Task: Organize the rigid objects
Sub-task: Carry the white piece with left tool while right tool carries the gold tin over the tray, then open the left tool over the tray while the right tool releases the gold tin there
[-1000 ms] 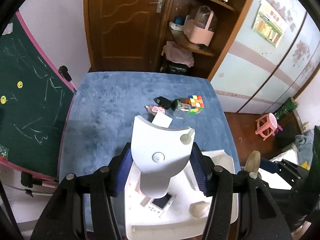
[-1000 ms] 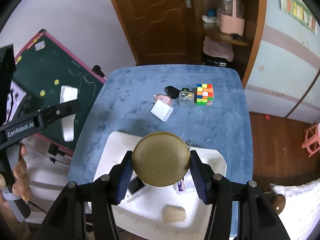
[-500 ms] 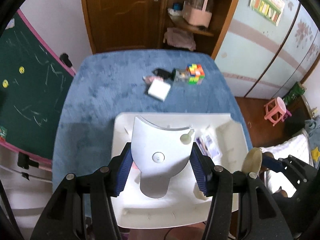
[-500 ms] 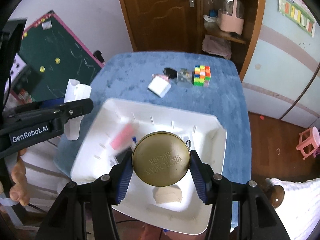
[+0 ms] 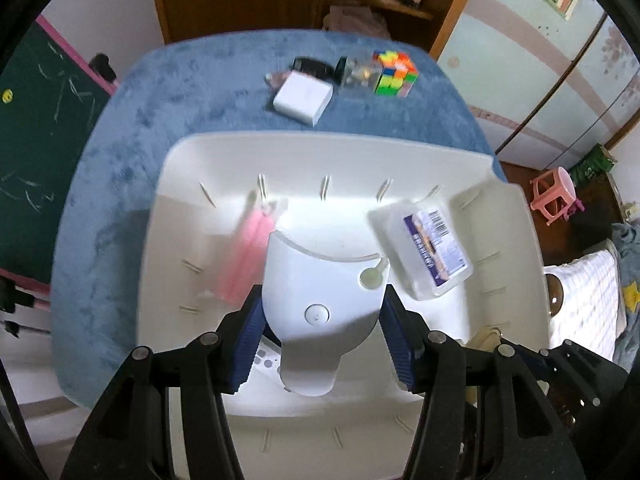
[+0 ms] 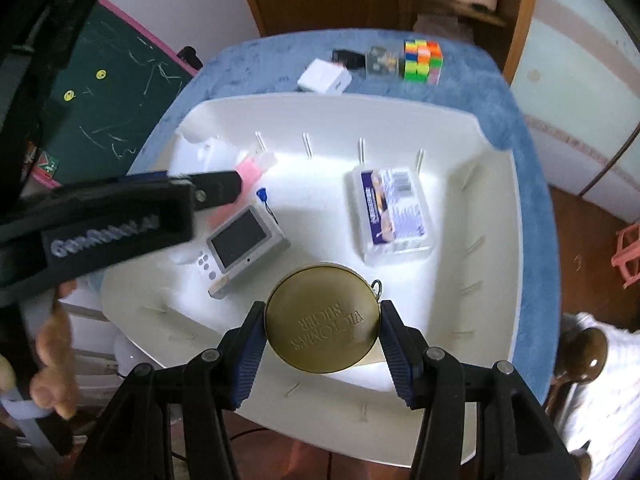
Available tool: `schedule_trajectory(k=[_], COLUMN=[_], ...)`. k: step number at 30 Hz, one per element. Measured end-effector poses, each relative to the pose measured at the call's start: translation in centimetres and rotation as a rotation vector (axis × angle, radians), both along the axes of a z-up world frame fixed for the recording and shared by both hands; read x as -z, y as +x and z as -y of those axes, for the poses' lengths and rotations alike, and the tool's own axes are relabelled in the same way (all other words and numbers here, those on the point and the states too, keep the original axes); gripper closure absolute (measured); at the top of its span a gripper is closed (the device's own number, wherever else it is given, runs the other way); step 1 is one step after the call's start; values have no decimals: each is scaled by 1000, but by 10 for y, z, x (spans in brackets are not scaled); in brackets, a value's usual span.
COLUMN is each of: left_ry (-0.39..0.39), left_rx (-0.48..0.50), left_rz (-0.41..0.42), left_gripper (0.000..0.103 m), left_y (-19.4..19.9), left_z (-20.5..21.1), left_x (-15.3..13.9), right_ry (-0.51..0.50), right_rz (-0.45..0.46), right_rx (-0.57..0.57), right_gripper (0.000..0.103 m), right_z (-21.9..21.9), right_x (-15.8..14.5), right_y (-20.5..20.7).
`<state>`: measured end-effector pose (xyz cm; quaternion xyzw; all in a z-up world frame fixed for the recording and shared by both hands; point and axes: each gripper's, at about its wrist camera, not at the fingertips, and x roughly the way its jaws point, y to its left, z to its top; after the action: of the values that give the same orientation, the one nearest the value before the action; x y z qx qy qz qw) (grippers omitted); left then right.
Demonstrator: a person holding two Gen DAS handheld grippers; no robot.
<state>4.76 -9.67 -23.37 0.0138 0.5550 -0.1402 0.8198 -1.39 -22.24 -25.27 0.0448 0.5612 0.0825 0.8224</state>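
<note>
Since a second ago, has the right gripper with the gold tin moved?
Yes. The right gripper has come down toward the white tray, which now looms larger around the gold tin; the jaws stay clamped on it.

white tray (image 6: pixel 496 200) centre free, clear box (image 6: pixel 394 210), handheld console (image 6: pixel 244 240) perhaps flanking

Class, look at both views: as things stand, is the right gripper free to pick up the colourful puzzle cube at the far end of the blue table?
Probably not yet. The right gripper is shut on a round brass tin above the white tray, so its jaws are full. The puzzle cube itself stands uncovered beyond the tray.
</note>
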Motion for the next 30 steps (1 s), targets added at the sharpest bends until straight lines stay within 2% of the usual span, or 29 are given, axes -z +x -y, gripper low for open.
schedule_trajectory(k=[4,12,14,16,18,20,30], left_ry=[-14,-5,15,19,21,23,51], left_rx=[11,45,44,44,37,35,36], left_rz=[-32,-53,-41,-45,-34,-23,49], left_gripper=[44,43,43,38,25,22,21], left_y=[-2,-3,-3,-3,-2,-1,-3], left_z=[1,7,9,9,8,7,5], left_x=[16,24,24,23,20,15,-18], right_ry=[19,80,98,111,115,120,133], right_rz=[-25,-66,-69,-53,-35,-25,22], right_rx=[0,5,13,18,19,15,15], right_gripper=[48,47,39,35,31,30,30], right_z=[0,1,3,4,4,4,9], right_x=[11,22,23,19,14,11,-12], right_y=[2,3,1,1,1,0,-3])
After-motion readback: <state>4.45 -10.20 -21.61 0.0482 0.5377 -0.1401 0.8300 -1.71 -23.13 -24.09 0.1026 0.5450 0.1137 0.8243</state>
